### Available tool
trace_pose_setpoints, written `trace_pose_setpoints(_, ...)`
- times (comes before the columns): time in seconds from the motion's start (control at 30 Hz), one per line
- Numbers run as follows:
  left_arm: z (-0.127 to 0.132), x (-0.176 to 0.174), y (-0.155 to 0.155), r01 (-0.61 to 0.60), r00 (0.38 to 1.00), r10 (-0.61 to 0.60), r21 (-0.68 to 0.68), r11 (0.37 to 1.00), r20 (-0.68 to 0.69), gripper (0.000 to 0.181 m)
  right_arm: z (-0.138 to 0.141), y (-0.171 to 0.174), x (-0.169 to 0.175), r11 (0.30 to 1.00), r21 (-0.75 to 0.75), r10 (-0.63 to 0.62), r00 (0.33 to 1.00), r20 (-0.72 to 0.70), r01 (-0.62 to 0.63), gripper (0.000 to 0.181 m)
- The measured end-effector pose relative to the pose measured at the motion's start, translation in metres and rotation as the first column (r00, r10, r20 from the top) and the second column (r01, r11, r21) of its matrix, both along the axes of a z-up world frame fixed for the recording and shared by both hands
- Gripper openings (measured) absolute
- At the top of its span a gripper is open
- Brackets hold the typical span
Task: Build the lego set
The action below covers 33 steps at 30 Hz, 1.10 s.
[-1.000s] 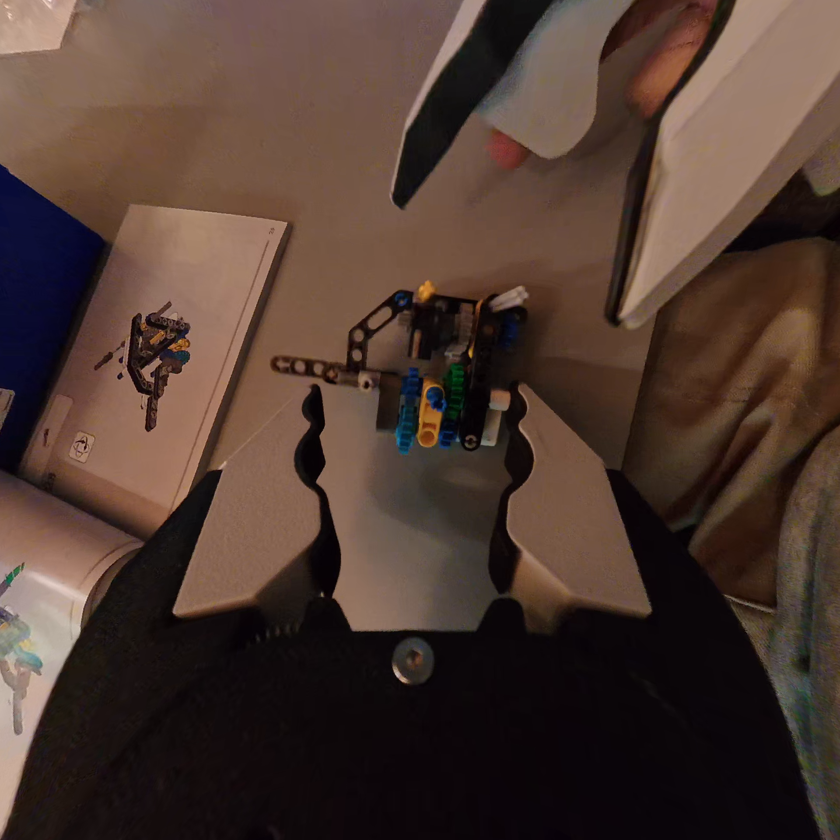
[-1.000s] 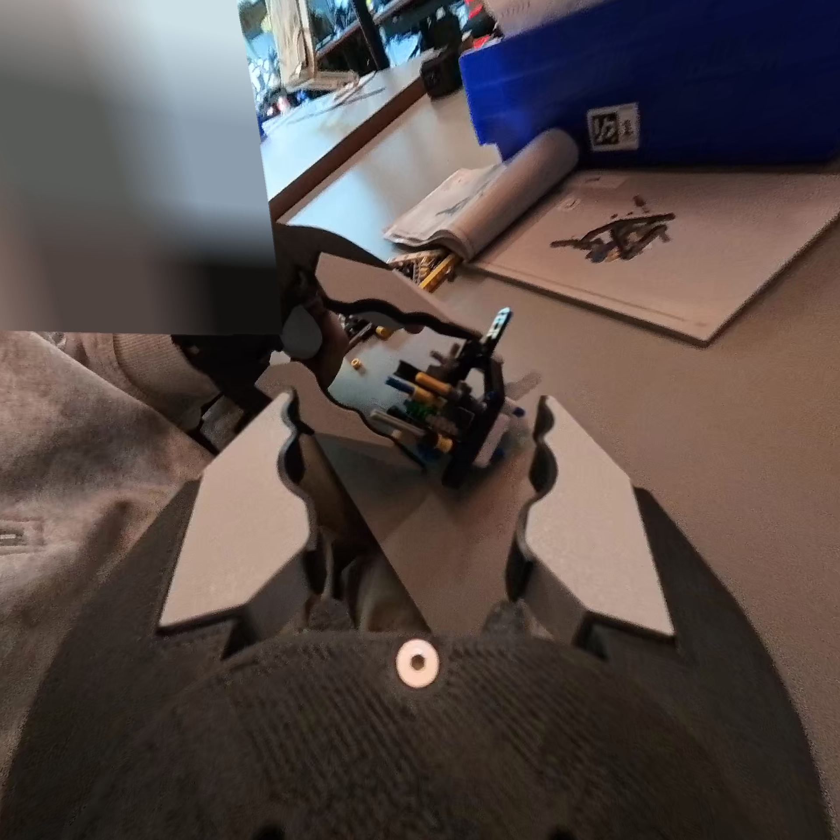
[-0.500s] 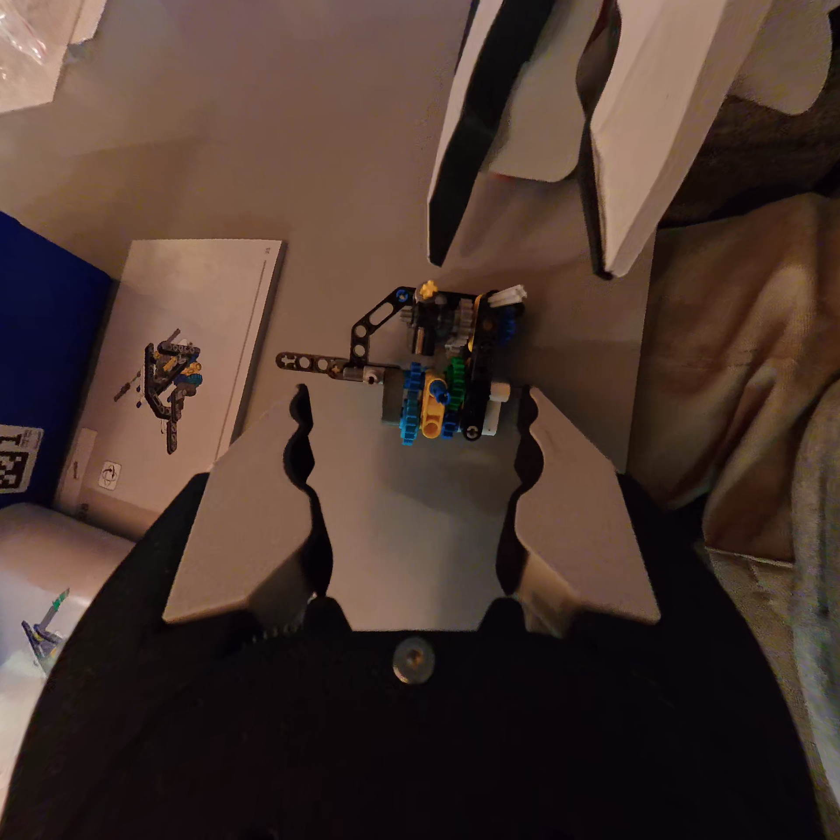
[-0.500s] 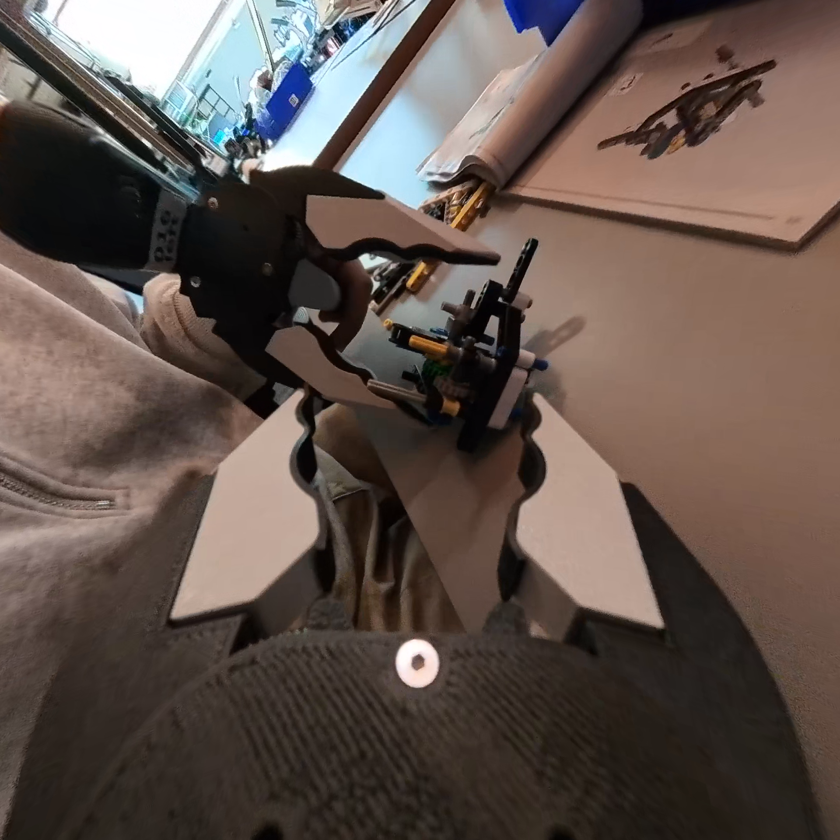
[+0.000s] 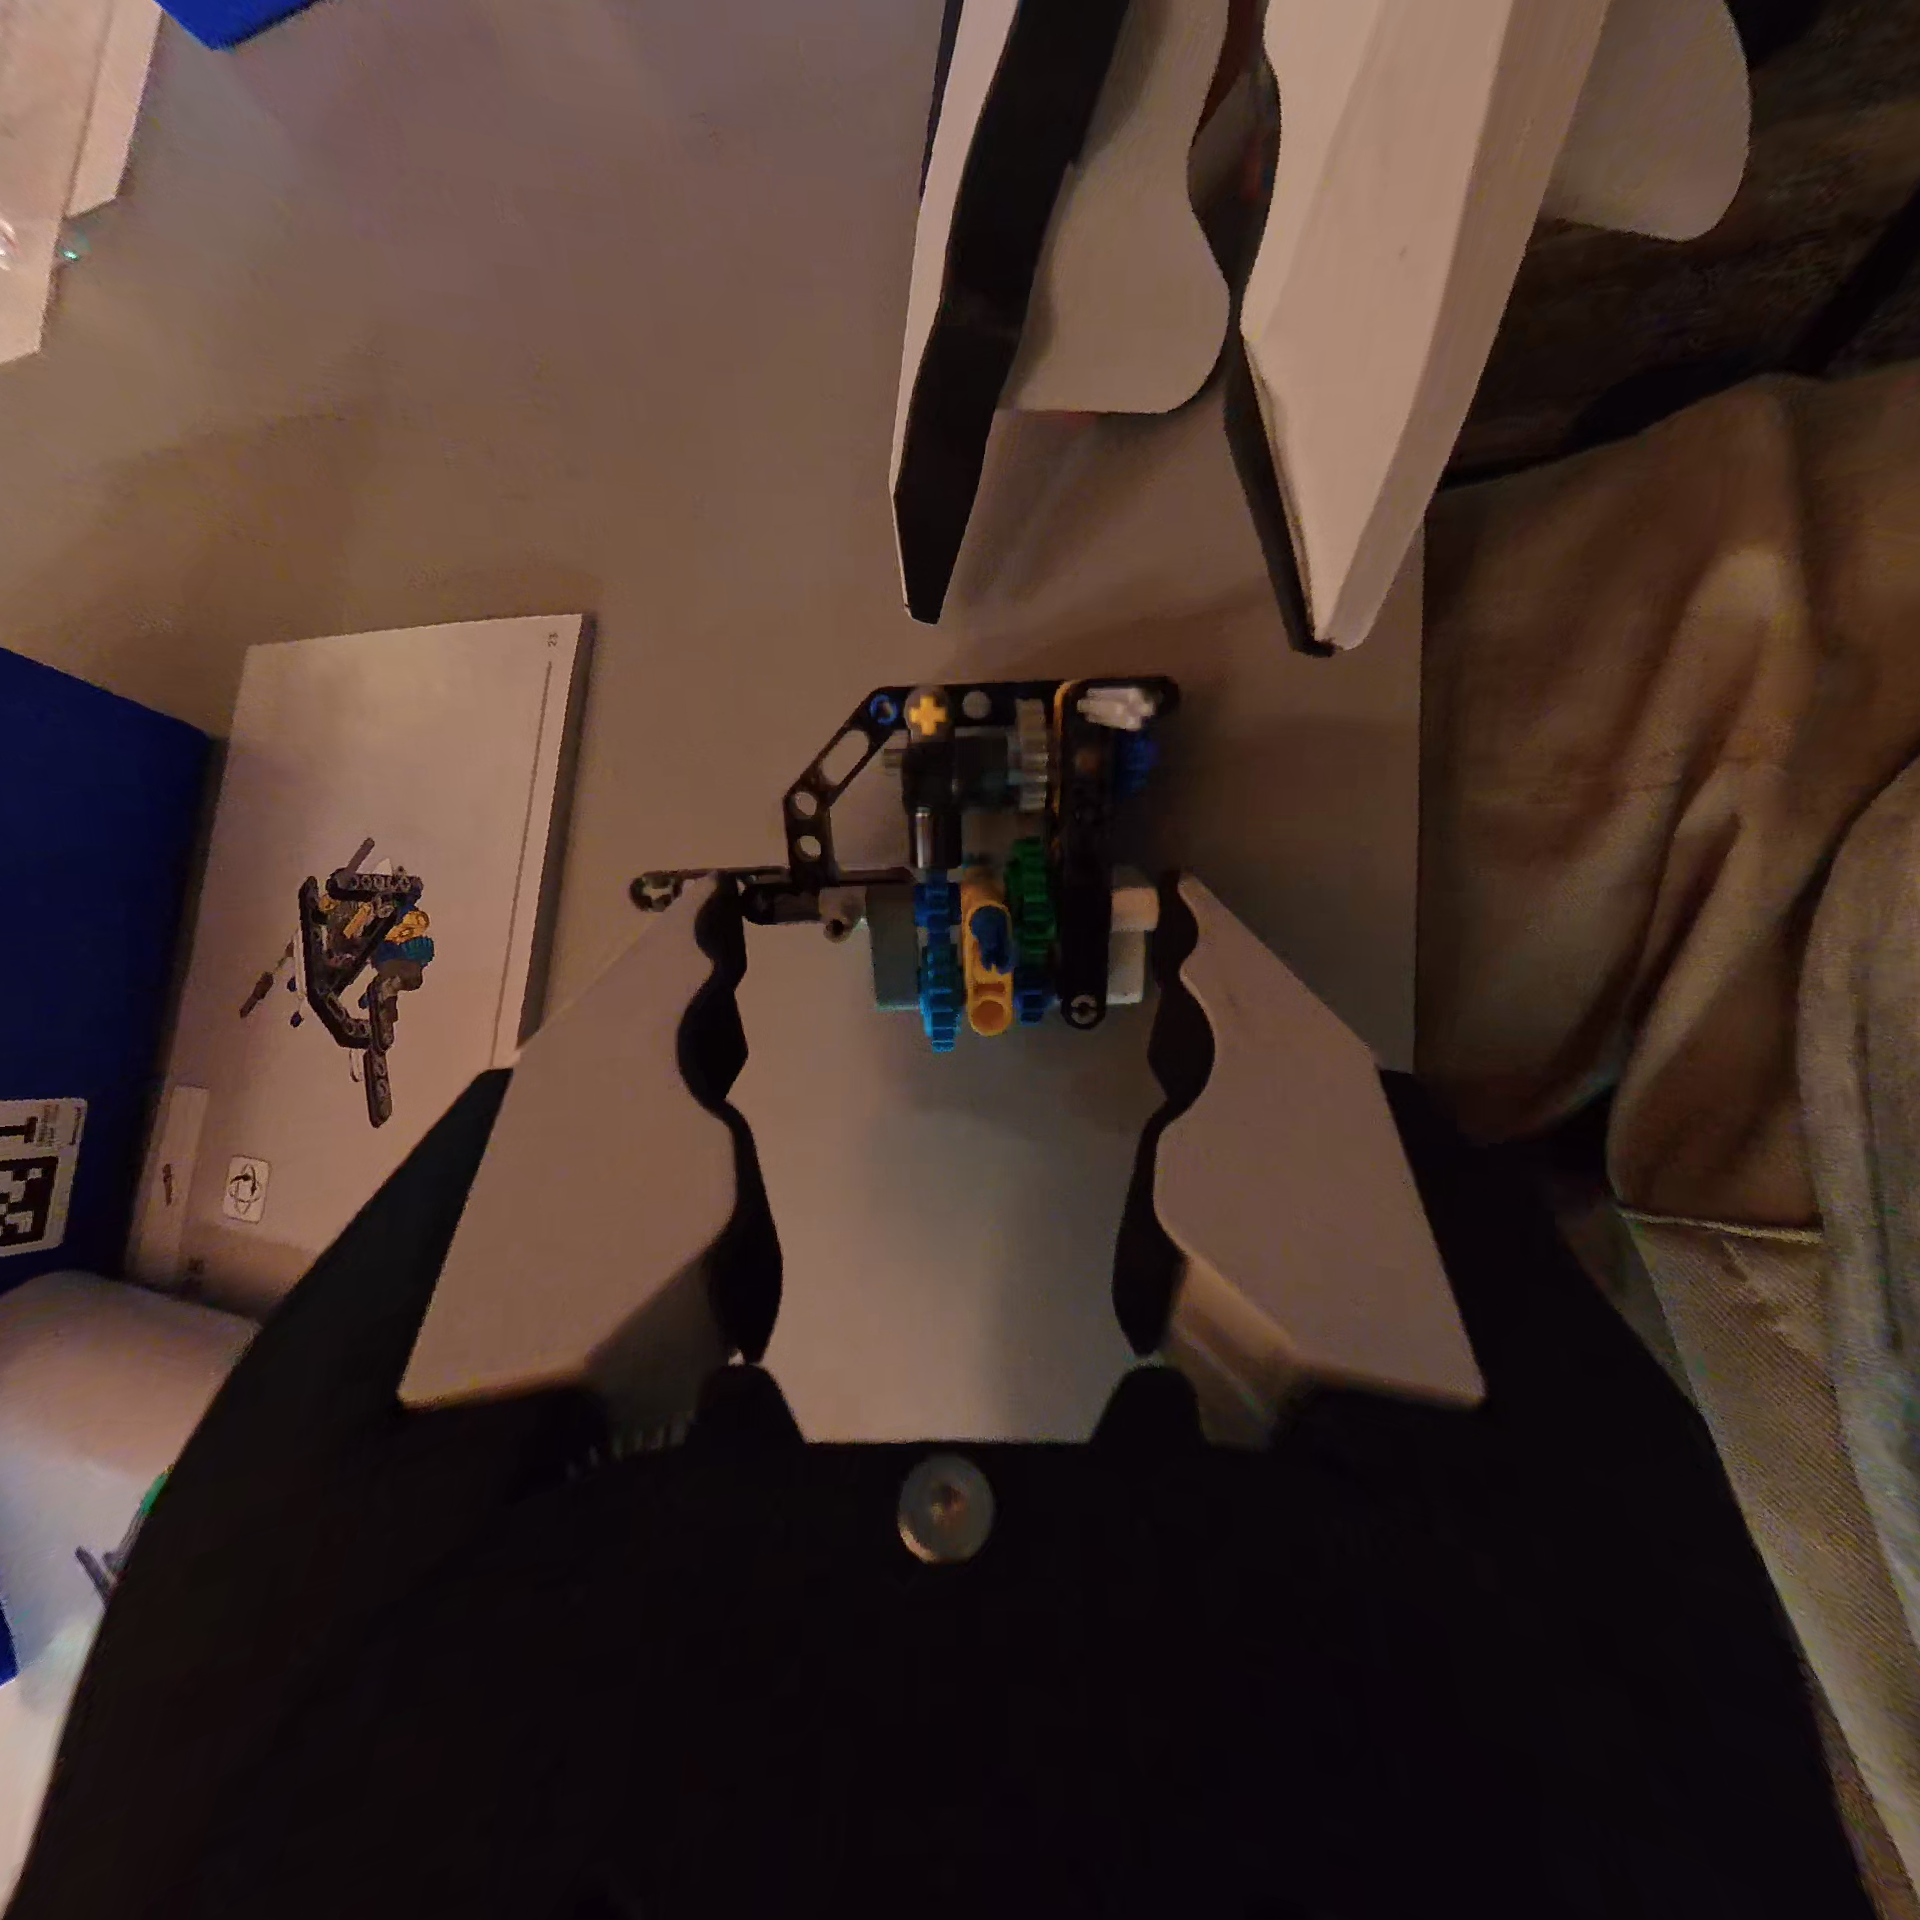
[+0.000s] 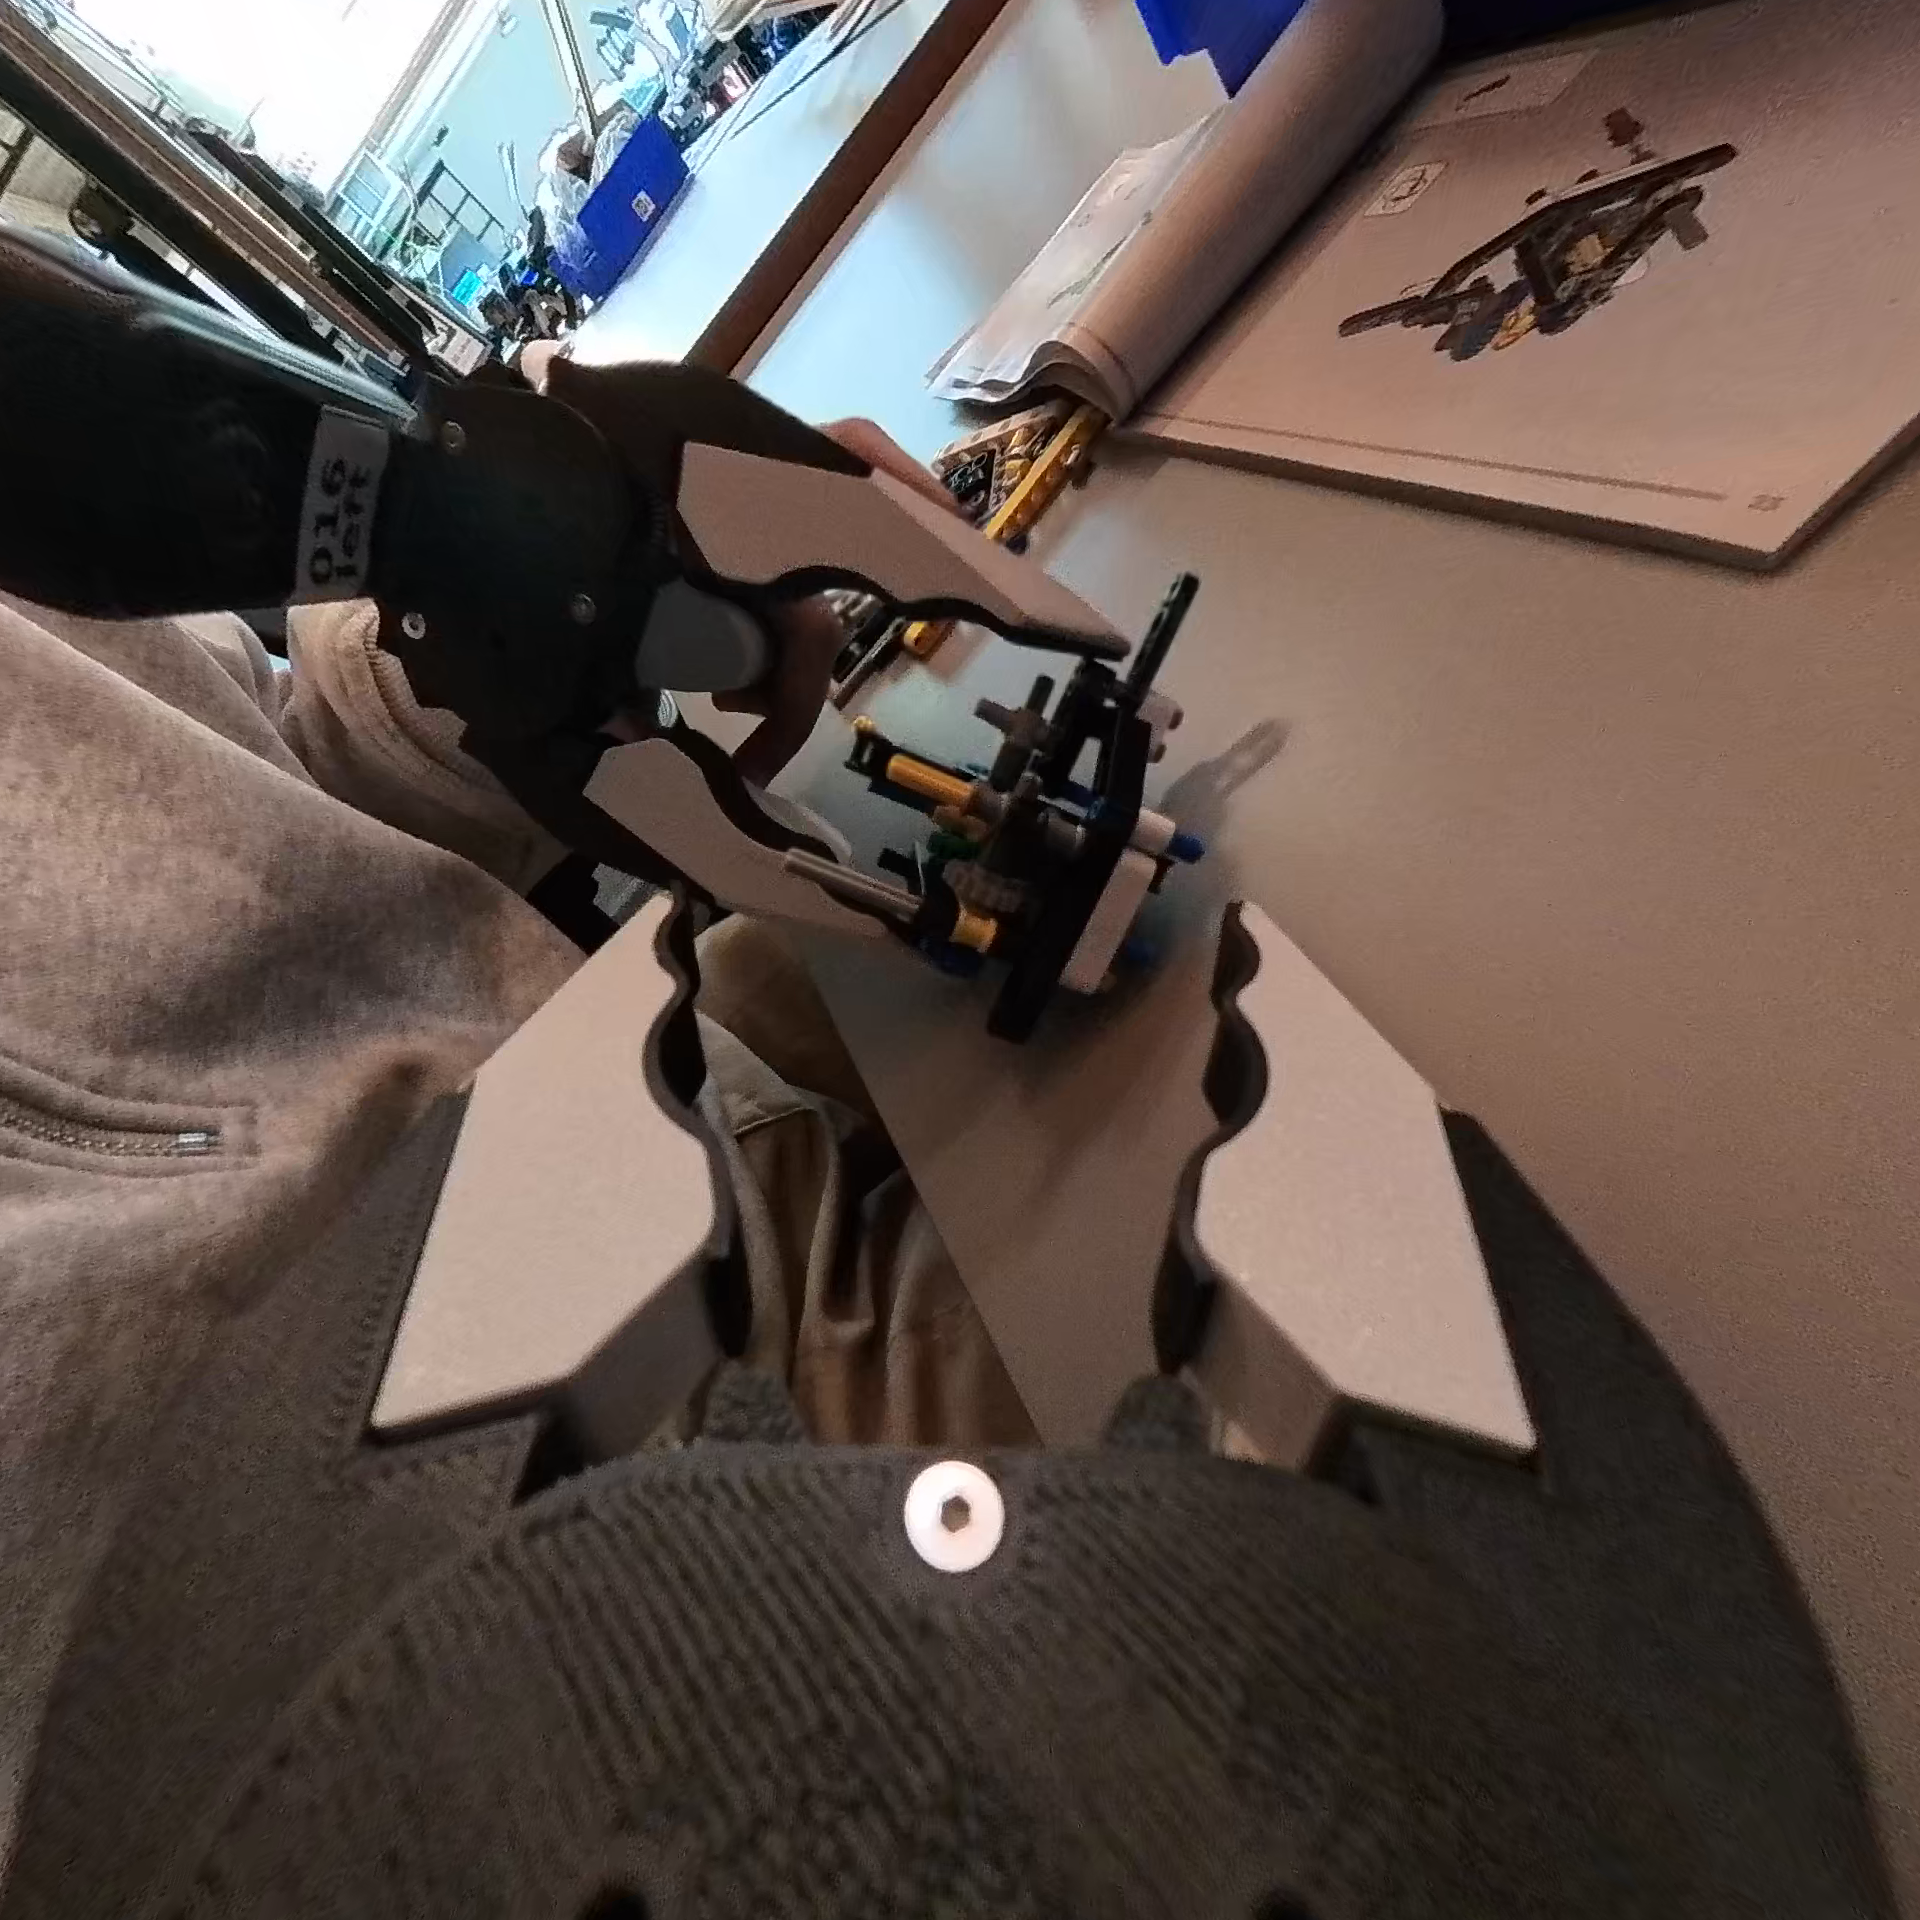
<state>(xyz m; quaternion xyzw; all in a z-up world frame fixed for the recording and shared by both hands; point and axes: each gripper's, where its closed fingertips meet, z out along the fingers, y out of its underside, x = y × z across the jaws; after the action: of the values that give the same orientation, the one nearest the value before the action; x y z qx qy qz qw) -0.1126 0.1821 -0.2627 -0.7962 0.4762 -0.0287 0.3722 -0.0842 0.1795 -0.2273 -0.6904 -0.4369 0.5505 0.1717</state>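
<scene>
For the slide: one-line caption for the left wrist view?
Open left gripper closes in on the partly built lego model on the table, open right gripper opposite, instruction booklet alongside.

The lego model (image 5: 997,862) is sitting on the grey worktop (image 5: 623,416), close to its near edge, only partly built. A black perforated frame is running along its top and down one side, with an angled black beam sloping off one corner and a thin dark liftarm (image 5: 717,891) sticking out flat along the surface. Packed inside, blue gears (image 5: 938,966), a green gear (image 5: 1029,894) and a yellow connector (image 5: 987,961) are lining up side by side on grey blocks, with a yellow cross-axle end (image 5: 928,715) and a white pin (image 5: 1117,709) showing along the top. From the right wrist view the model (image 6: 1049,821) is standing upright on the worktop, grey and yellow axles poking out sideways.
</scene>
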Motion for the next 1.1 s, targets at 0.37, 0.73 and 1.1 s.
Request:
trace_pose_setpoints(0.37, 0.002, 0.000, 0.005, -0.049, 0.999, 0.049, 0.025, 0.998, 0.013, 0.078, 0.005, -0.001, -0.005, 1.000, -0.019, 0.000, 1.000, -0.009, -0.001, 0.079)
trace_pose_setpoints(0.73, 0.002, 0.004, 0.007, -0.072, 0.996, 0.068, 0.063, 0.995, 0.061, 0.078, -0.005, 0.004, -0.011, 0.992, -0.127, -0.021, 0.999, 0.040, 0.026, 0.089)
trace_pose_setpoints(1.1, 0.004, 0.010, 0.011, -0.076, 0.993, 0.063, 0.137, 0.988, 0.100, 0.078, -0.013, -0.001, -0.015, 0.994, -0.094, 0.059, 0.991, 0.124, -0.048, 0.079)
